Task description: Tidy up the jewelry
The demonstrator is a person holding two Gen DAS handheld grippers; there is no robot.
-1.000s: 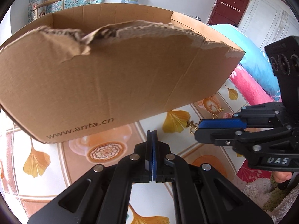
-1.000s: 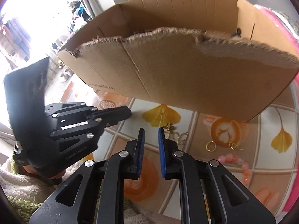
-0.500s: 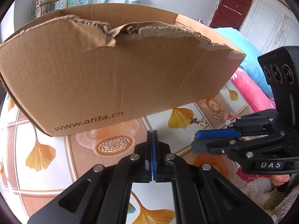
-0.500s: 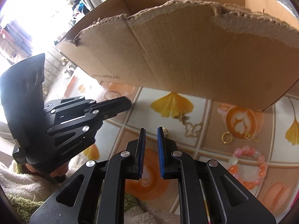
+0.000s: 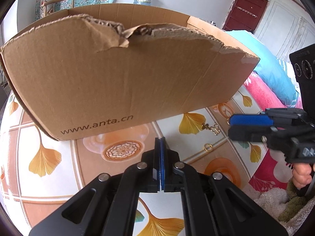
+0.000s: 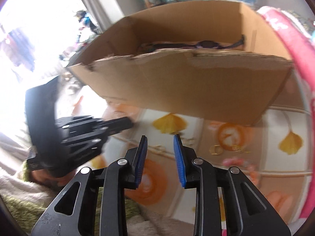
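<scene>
Red door [image 5: 249,11], bright window [image 6: 29,19]

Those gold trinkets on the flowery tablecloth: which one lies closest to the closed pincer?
The small gold ring, lying alone on the tablecloth. The butterfly-shaped gold pieces sit farther off, nearer the cardboard box, and the left gripper touches neither.

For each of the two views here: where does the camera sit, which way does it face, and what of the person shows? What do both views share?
Left wrist: sits behind the shut left tool, angled down at the torn brown cardboard box and gold earrings on the leaf-patterned tablecloth; right tool and a hand at right.
Right wrist: behind the opening, empty right tool, facing the same box, blurred; left tool at left.
Shared: box, tablecloth, each other's tool.
</scene>
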